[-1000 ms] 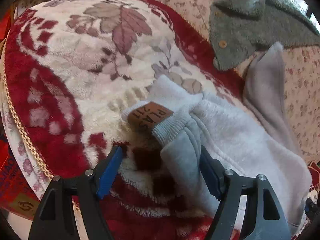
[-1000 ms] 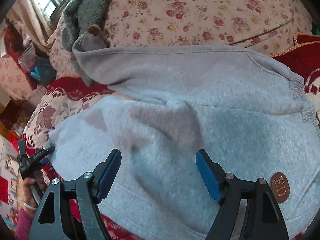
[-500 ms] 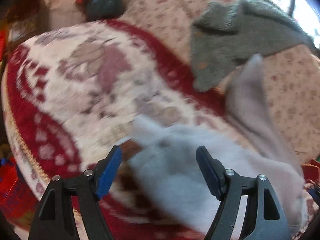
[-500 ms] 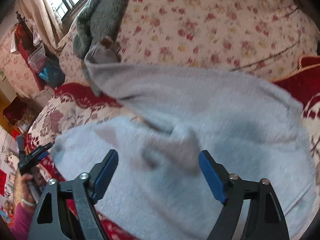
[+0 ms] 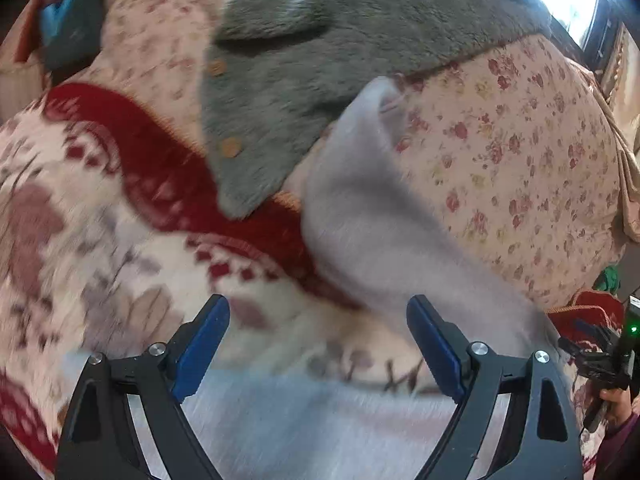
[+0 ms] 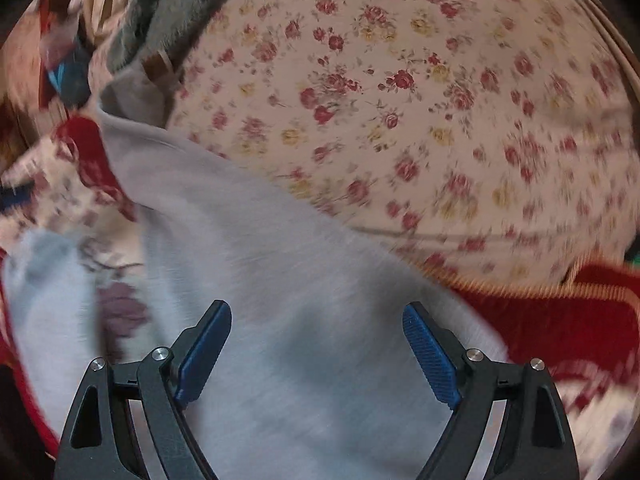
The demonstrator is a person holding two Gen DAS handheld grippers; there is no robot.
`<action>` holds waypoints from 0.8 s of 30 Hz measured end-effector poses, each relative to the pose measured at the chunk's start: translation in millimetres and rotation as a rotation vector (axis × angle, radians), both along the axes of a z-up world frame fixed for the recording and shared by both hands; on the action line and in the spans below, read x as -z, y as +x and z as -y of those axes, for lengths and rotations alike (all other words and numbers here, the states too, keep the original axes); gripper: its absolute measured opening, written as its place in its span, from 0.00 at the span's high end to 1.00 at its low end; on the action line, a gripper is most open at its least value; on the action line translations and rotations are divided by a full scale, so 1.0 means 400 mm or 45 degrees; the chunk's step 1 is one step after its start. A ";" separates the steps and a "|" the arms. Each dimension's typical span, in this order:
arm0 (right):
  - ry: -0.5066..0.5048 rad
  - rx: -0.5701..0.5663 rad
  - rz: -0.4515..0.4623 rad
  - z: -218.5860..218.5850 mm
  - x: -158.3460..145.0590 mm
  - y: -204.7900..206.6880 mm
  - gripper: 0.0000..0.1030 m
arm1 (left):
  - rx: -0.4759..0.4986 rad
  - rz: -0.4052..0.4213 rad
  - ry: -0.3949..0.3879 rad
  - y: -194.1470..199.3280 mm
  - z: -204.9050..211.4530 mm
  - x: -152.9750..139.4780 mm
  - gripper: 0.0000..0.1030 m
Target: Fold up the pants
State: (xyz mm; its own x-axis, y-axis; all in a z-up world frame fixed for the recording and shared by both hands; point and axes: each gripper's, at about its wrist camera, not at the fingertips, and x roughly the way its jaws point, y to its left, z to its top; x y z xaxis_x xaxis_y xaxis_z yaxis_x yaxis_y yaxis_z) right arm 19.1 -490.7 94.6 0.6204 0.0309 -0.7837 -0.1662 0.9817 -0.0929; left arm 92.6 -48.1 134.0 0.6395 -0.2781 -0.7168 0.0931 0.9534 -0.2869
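with both tools spread wide and empty, left tool (image 5: 318,344), right tool (image 6: 316,344), pants (image 6: 304,280) sprawl unfolded across the blanket (image 5: 120,216), one leg against the grey coat (image 5: 320,80); risk: snagging it.

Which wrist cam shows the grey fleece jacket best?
Left wrist: the grey fleece jacket fills the upper frame, with both tan buttons visible. Right wrist shows only a blurred strip at top left.

Each wrist view looks forward and down from close above the bed, its own blue fingers at the bottom of the frame. Both views share the grey pants (image 5: 360,216) (image 6: 280,280), the floral cover (image 5: 520,152) (image 6: 400,100) in the upper right, and the red blanket (image 5: 160,168) (image 6: 560,320).
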 end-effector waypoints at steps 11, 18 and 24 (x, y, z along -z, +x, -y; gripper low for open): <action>-0.280 -0.215 -0.151 0.025 0.135 0.206 0.12 | 0.021 0.024 0.188 0.231 0.127 -0.055 0.13; -0.324 -0.279 -0.183 0.028 0.165 0.244 0.22 | 0.009 -0.029 0.272 0.340 0.171 -0.017 0.13; -0.410 -0.278 -0.166 -0.016 0.181 0.233 0.84 | 0.041 -0.025 0.367 0.356 0.205 0.032 0.85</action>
